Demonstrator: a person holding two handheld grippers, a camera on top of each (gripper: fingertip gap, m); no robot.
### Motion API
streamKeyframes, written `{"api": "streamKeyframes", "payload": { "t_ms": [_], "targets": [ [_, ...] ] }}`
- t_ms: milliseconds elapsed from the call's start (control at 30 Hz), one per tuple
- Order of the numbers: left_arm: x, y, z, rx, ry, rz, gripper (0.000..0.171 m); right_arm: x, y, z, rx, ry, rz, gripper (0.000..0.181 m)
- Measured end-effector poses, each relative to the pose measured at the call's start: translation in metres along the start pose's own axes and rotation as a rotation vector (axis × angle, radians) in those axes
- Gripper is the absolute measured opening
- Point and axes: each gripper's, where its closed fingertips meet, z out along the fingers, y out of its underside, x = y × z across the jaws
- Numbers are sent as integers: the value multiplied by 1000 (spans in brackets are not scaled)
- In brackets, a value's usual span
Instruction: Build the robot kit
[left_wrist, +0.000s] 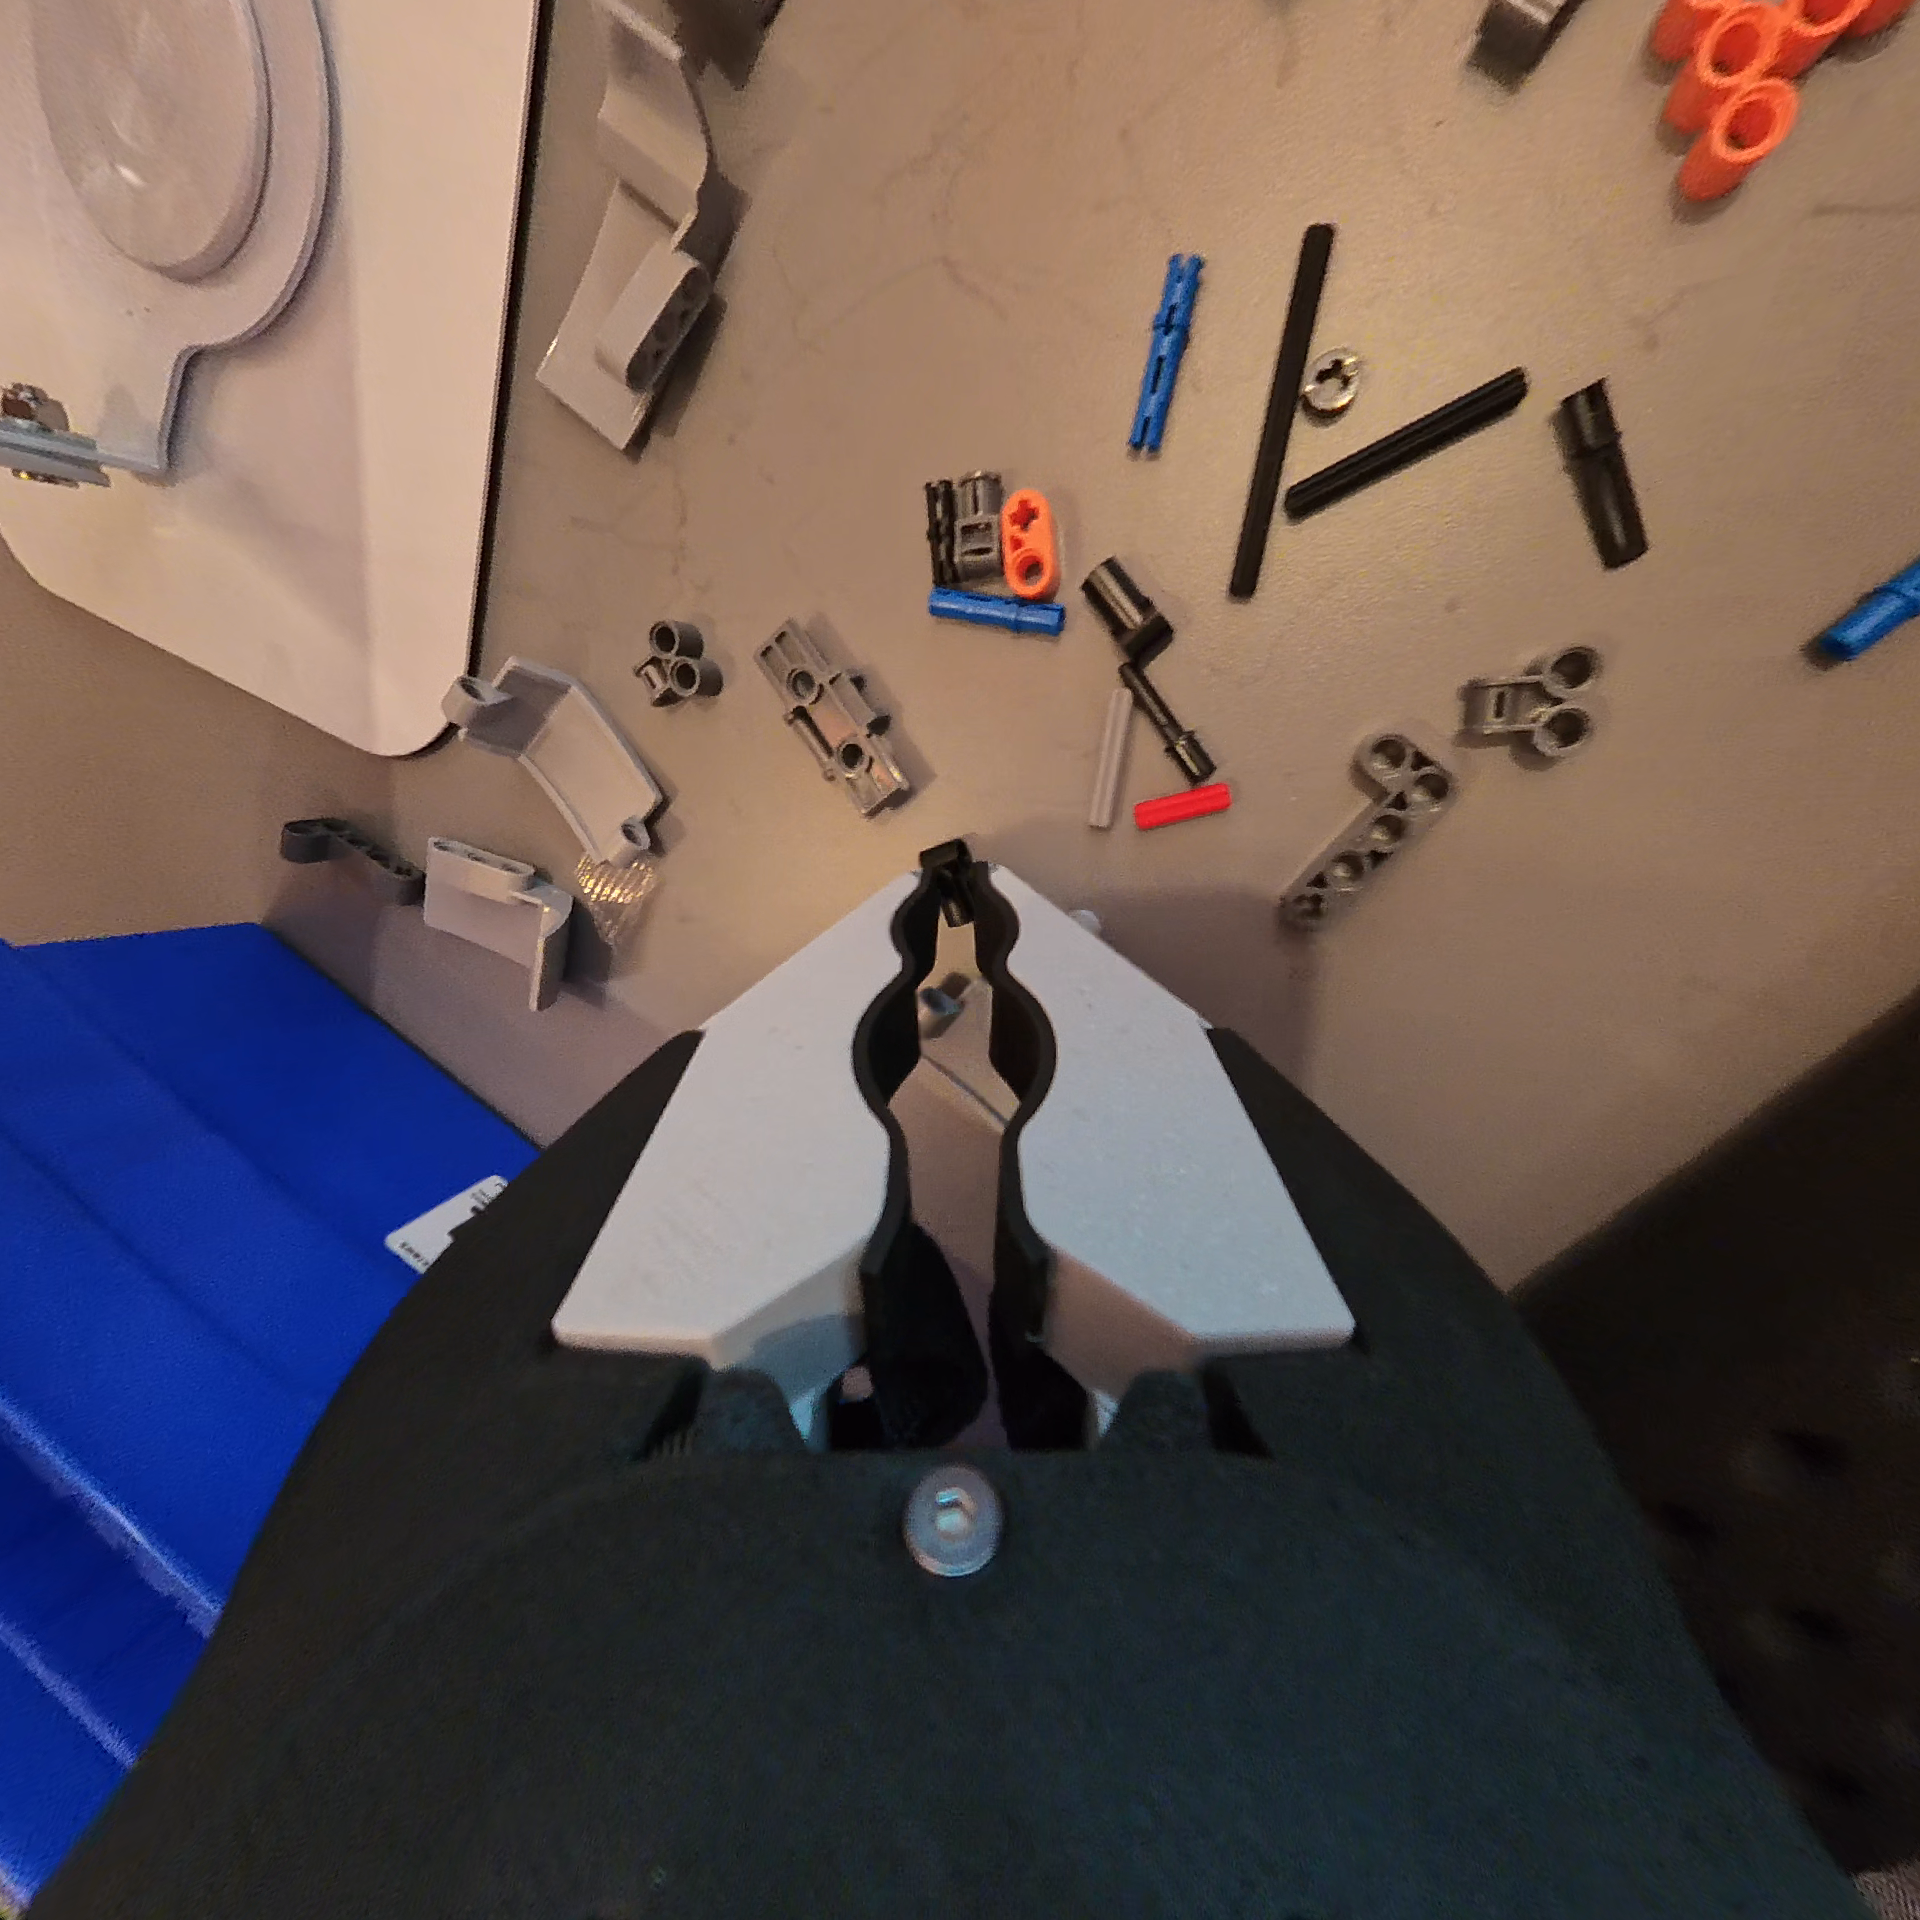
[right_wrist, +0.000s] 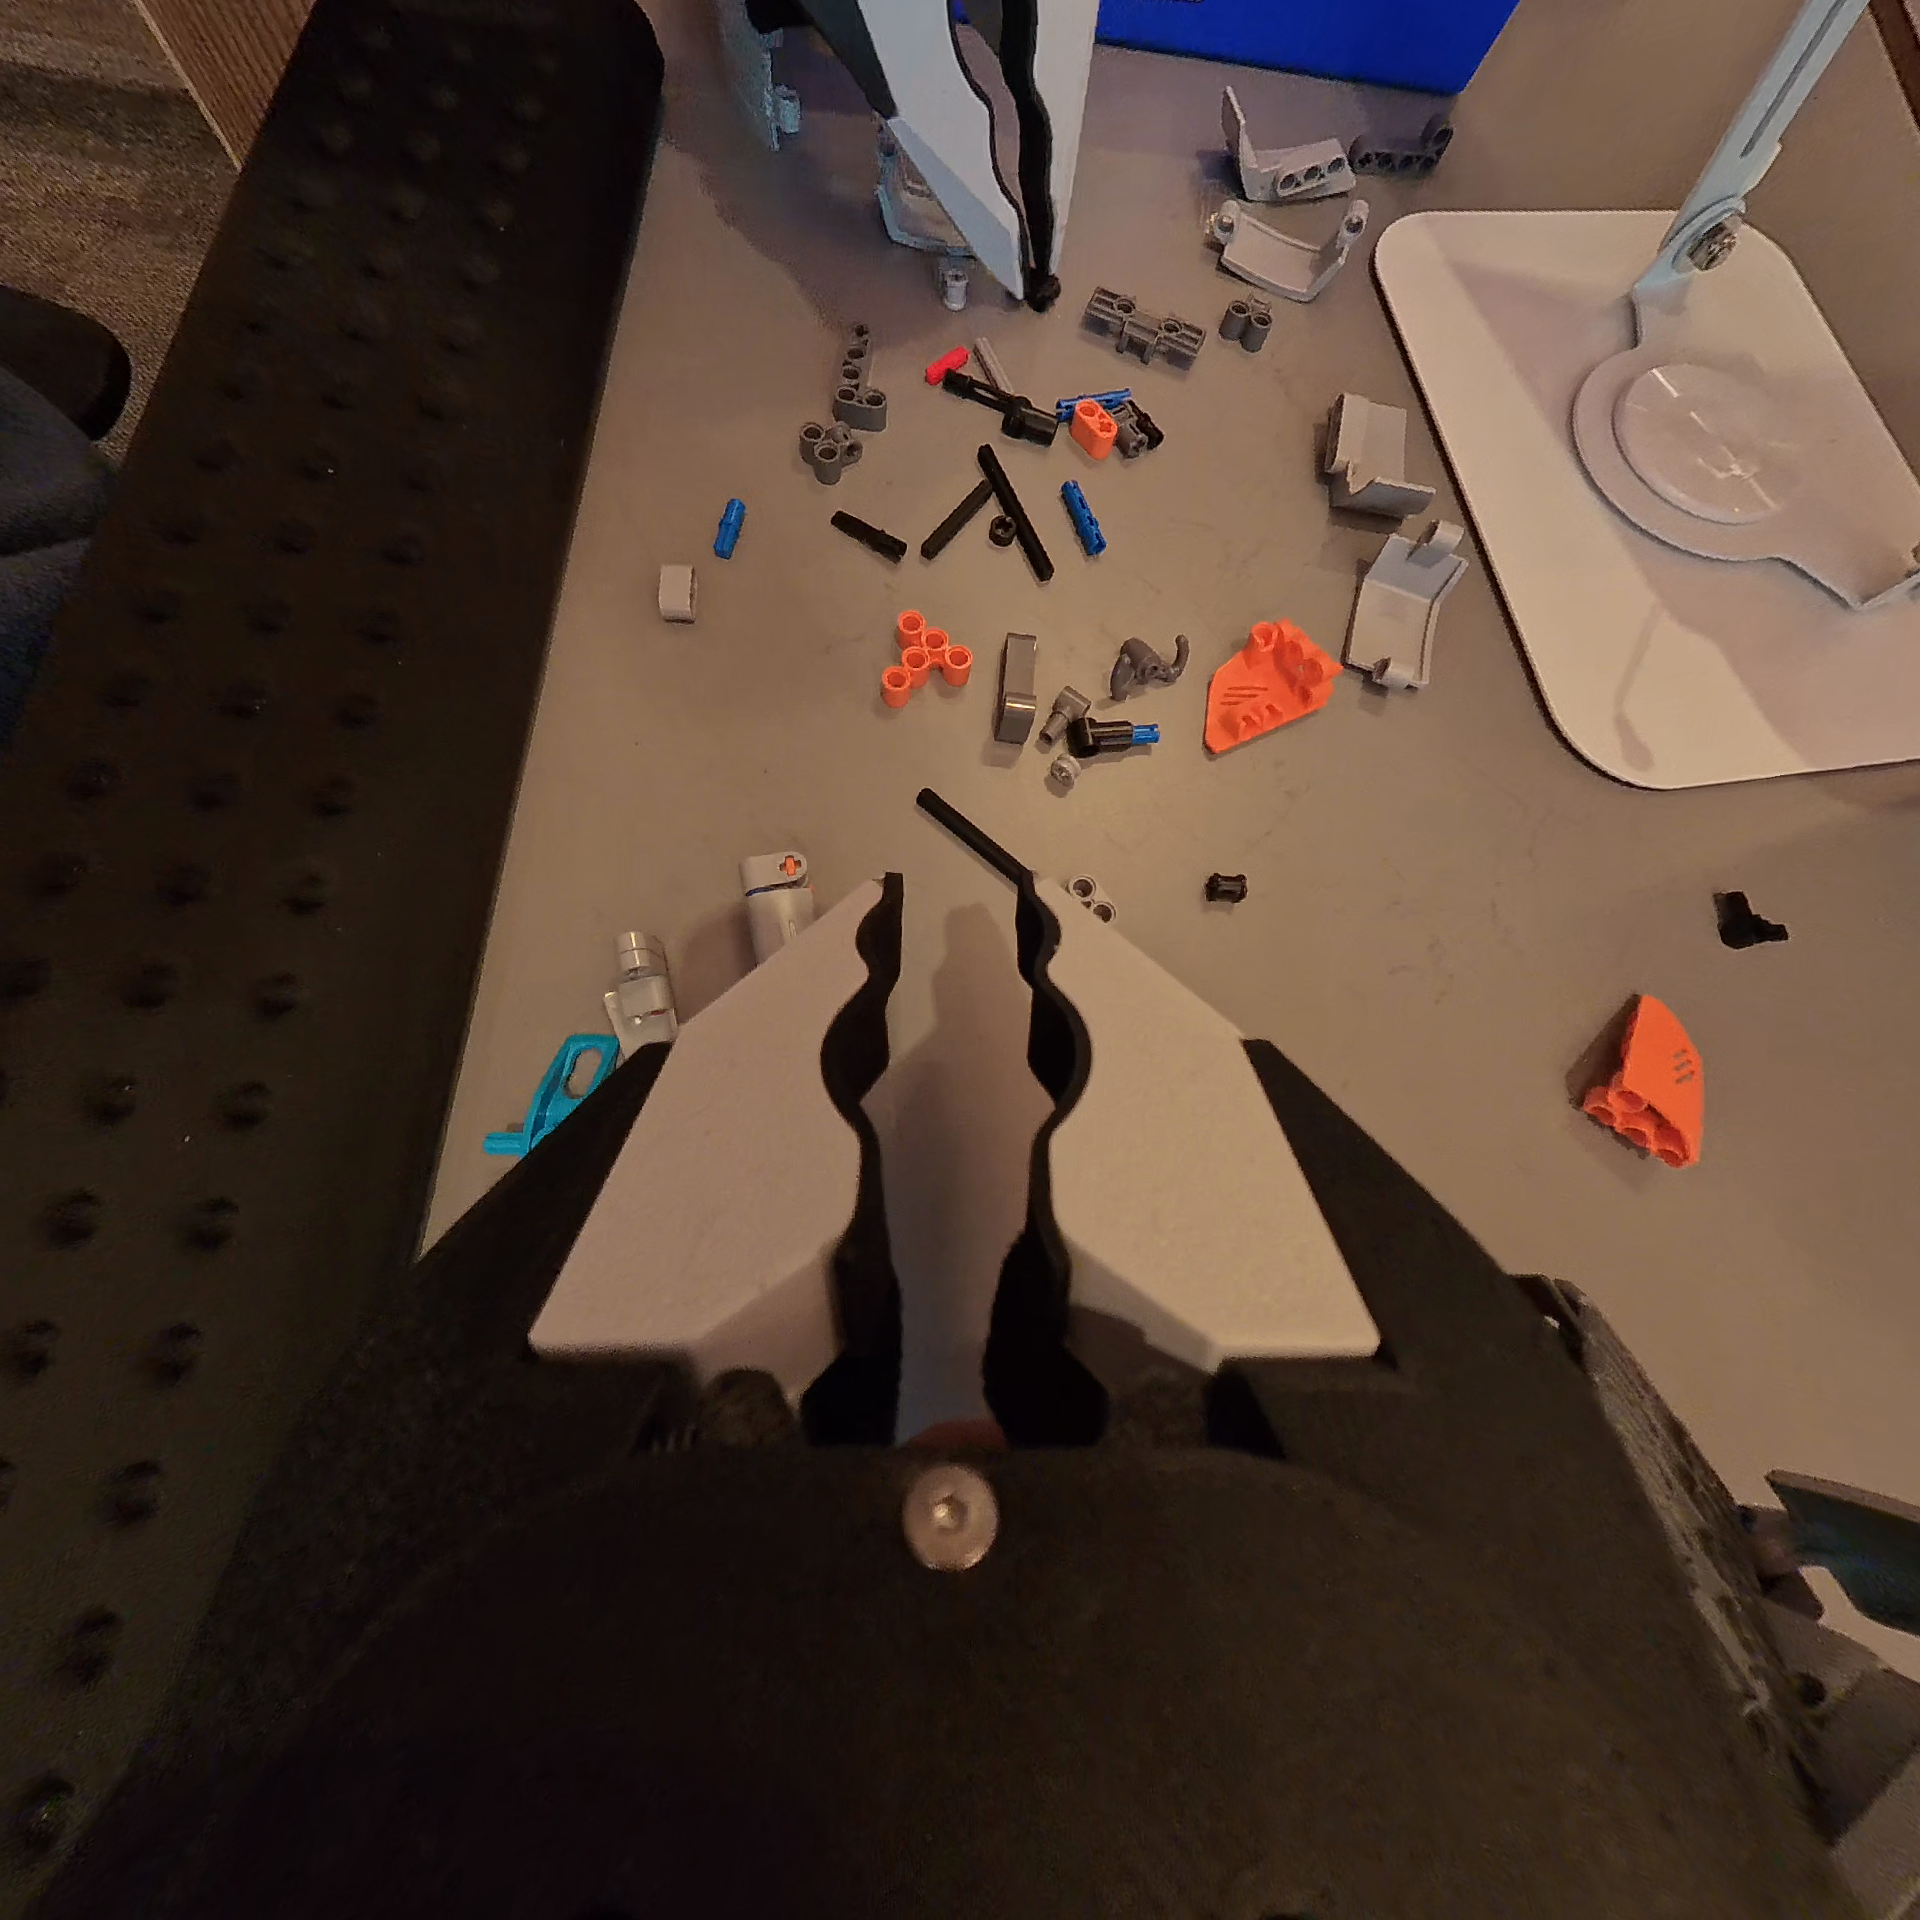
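Left gripper: grey fingers w/ black wavy pads, tips pinched nearly together on a small black pin. The pin sticks out just past the tips, above the grey table. From the right wrist view the same gripper points down at the table w/ the black piece at its tip; can't tell if it touches the surface.

Right gripper: fingers apart by a narrow gap, nothing between them. A black axle lies just ahead; its near end runs behind the right fingertip, so contact is unclear. A small grey 2-hole connector sits partly hidden just beside that fingertip.

Hidden or cut off: a blue bin is cropped at the left edge of the left view. A white stand base w/ a round lens plate is cropped at the right edge. A teal piece and 2 grey cylinder-like parts, approx, are half covered by the right gripper body. A black studded board fills the left side of the right view.

Counts in the left view: 2 long black axles, 3 blue pins plus 1 cropped at the right edge, 1 red pin, 1 grey L-shaped beam. In the right view: 2 orange wedge panels, 1 orange multi-hole connector. Other small grey bits are too small to identify.
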Motion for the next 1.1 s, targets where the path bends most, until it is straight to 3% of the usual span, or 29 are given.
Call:
{"api": "streamKeyframes", "payload": {
  "t_ms": [400,533,1100],
  "targets": [
    [19,-15,-2,63,38,35,4,-3,-2,1,5,-5,-8,19],
    [28,-20,-3,86,78,45,13,-3,-2,1,5,-7,-9,19],
    [23,-9,-19,132,78,-6,21,-3,-5,-1,13,-2,-16,19]
  ]
}}
